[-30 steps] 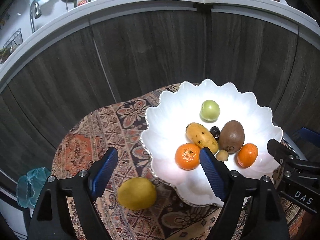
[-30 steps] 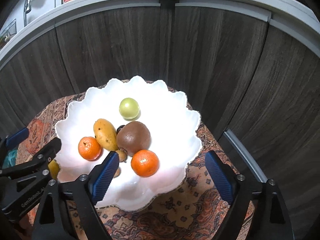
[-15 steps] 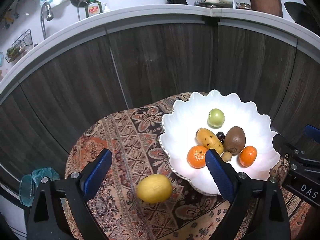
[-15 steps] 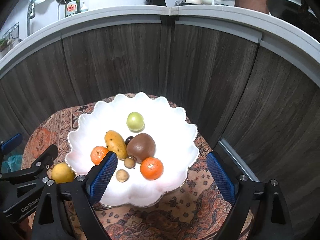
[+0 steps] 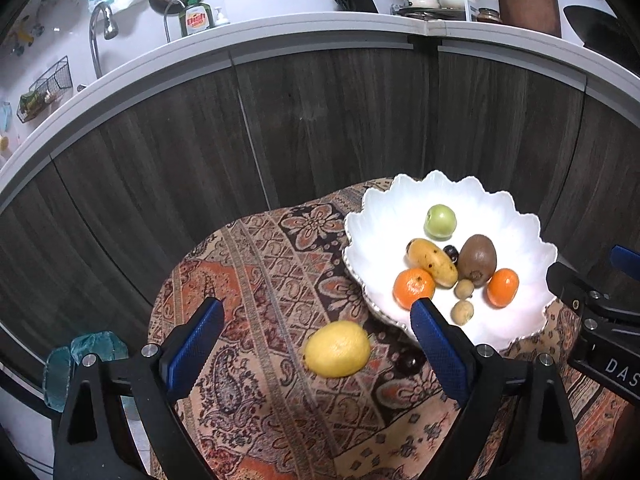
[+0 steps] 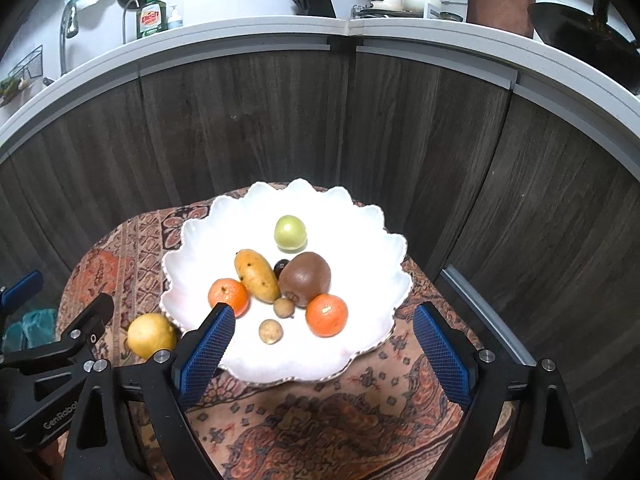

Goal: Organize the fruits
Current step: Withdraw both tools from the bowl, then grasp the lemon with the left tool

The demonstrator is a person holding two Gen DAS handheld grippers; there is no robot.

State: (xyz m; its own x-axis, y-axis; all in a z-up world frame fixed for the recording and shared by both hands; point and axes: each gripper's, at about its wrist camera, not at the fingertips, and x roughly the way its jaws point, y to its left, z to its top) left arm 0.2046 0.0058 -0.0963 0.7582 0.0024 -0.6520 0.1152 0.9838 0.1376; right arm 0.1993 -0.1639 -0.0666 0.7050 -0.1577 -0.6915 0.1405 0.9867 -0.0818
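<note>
A white scalloped bowl [image 5: 516, 320] [image 6: 360, 344] on a patterned cloth holds a green apple [image 6: 291, 232], a mango [image 6: 256, 275], a kiwi [image 6: 305, 278], two oranges [image 6: 327, 314] [image 6: 228, 296], two small brown fruits and a dark plum. A yellow lemon [image 5: 337, 348] [image 6: 151, 335] and a dark plum [image 5: 410, 360] lie on the cloth left of the bowl. My left gripper [image 5: 316, 348] is open, above and around the lemon. My right gripper [image 6: 324, 352] is open and empty above the bowl's near rim.
The small round table [image 6: 320, 432] stands against dark wood cabinet doors [image 6: 260, 128]. A white counter above carries a sink tap, dish soap [image 5: 196, 20], pots and a wok. A teal object [image 5: 80, 364] lies on the floor at the left.
Both grippers have pulled back and up from the table, so the bowl and lemon look smaller and farther. The lemon stays on the cloth. The jaws stay open.
</note>
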